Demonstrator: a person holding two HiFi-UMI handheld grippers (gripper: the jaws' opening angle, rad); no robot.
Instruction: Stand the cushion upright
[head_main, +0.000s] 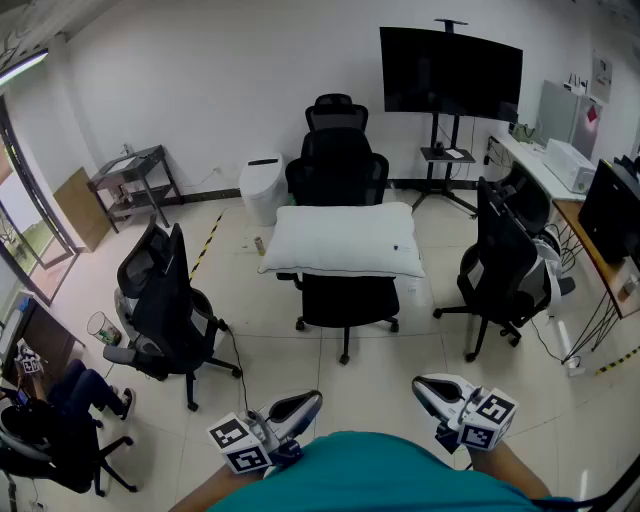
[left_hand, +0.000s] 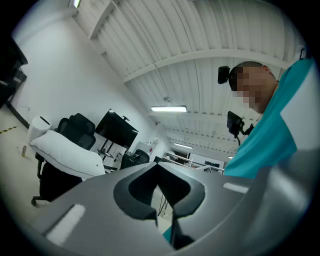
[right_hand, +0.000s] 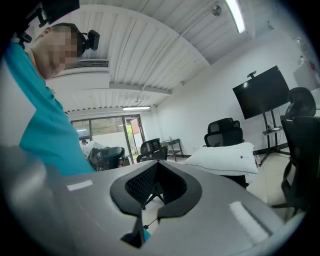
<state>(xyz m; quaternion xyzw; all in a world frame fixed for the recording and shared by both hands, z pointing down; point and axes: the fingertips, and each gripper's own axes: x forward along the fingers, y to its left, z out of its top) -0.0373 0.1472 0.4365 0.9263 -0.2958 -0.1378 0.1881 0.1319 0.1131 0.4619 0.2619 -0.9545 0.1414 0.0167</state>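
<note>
A white cushion (head_main: 345, 240) lies flat across the seat of a black office chair (head_main: 337, 168) in the middle of the room. It also shows as a flat white slab in the left gripper view (left_hand: 65, 150) and in the right gripper view (right_hand: 227, 157). My left gripper (head_main: 314, 398) and right gripper (head_main: 420, 386) are held low, close to my body and well short of the chair. In their own views the left gripper (left_hand: 156, 164) and the right gripper (right_hand: 157, 163) have their jaws together with nothing between them.
Black office chairs stand to the left (head_main: 160, 300) and to the right (head_main: 505, 265) of the cushion's chair. A TV on a stand (head_main: 450, 72), a white bin (head_main: 262, 185) and a metal cart (head_main: 135, 180) line the back wall. Desks (head_main: 560, 170) run along the right. A seated person (head_main: 50, 410) is at bottom left.
</note>
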